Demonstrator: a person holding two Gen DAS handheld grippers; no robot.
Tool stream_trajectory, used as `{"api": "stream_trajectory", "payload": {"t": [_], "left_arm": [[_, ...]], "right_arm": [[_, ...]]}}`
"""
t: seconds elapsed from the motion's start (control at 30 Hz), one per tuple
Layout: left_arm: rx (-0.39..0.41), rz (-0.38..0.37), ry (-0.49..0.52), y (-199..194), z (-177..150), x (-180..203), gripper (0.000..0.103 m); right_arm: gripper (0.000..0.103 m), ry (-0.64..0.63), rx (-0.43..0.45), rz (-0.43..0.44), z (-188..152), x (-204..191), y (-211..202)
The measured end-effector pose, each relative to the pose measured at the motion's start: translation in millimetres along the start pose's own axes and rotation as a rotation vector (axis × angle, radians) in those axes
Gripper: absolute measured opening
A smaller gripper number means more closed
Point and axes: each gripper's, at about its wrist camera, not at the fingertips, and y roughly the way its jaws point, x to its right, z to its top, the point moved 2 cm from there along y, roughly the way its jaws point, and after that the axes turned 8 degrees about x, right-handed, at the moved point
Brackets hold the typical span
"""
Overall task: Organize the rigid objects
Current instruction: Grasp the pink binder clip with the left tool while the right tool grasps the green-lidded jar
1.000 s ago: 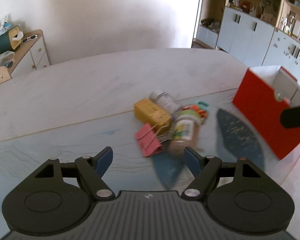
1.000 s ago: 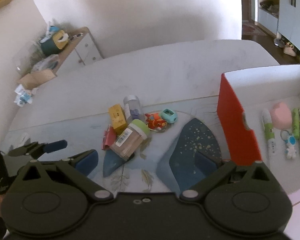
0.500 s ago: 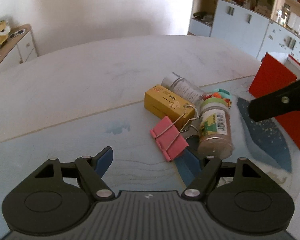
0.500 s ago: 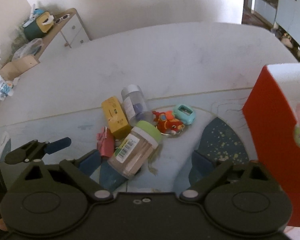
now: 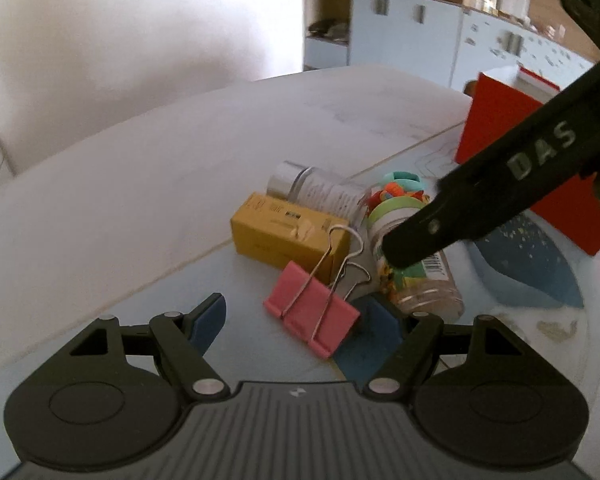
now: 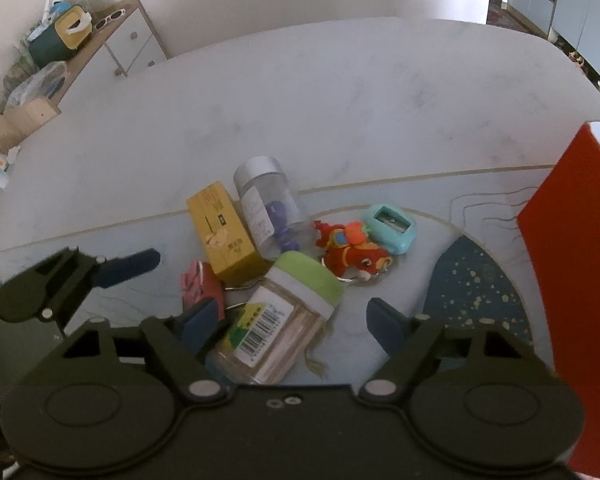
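A heap lies on the table mat. In it are a pink binder clip (image 5: 312, 314), a yellow box (image 5: 288, 236), a clear bottle with a silver cap (image 5: 320, 188) and a green-lidded jar (image 6: 276, 320) on its side. A red toy keychain (image 6: 352, 252) and a teal sharpener (image 6: 392, 228) lie beside them. My left gripper (image 5: 292, 322) is open low over the mat, with the clip between its fingers nearer the right one. My right gripper (image 6: 292, 322) straddles the jar. Its jaws are closing, and a gap still shows at the right finger (image 6: 384, 324).
A red box (image 6: 580, 280) stands at the right of the mat (image 6: 476, 292). A sideboard (image 6: 112, 40) with a tissue box and sunglasses is at the back left. Pale cabinets (image 5: 420, 24) line the far wall. The table's far edge curves behind the heap.
Both grippers have come down and closer to the heap. The right one swung left from the red box to over the jar, and its jaws have narrowed. The clip now lies between the left fingers.
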Motion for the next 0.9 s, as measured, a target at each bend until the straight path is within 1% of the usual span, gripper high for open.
{"api": "stream_trajectory", "payload": {"t": [0.07, 0.2, 0.37, 0.47, 0.53, 0.6, 0.63, 0.7, 0.9], "left_arm": [[-0.005, -0.013, 0.024, 4, 1, -1, 0.078], [-0.012, -0.041, 0.042, 9, 2, -1, 0.077], [0.003, -0.053, 0.083, 12, 2, 3, 0.077], [0.007, -0.060, 0.086, 13, 2, 4, 0.070], [0.010, -0.069, 0.082, 15, 2, 4, 0.067], [0.013, -0.073, 0.079, 14, 2, 5, 0.063], [0.015, -0.074, 0.080, 14, 2, 5, 0.061], [0.020, -0.066, 0.081, 12, 1, 7, 0.054], [0.021, -0.023, 0.086, 7, 0, 16, 0.049]], "right_arm": [[0.078, 0.004, -0.009, -0.003, -1, 0, 4], [0.075, 0.016, -0.023, -0.007, -3, 3, 11], [0.072, 0.029, -0.031, -0.013, -4, 7, 14], [0.071, 0.044, -0.029, -0.011, -5, 10, 14], [0.068, 0.049, -0.026, -0.007, -5, 11, 15], [0.062, 0.059, -0.023, 0.004, -6, 12, 14], [0.059, 0.061, -0.023, 0.009, -6, 12, 14], [0.057, 0.066, -0.022, 0.012, -6, 13, 13], [0.052, 0.087, -0.008, 0.011, -12, 19, 6]]}}
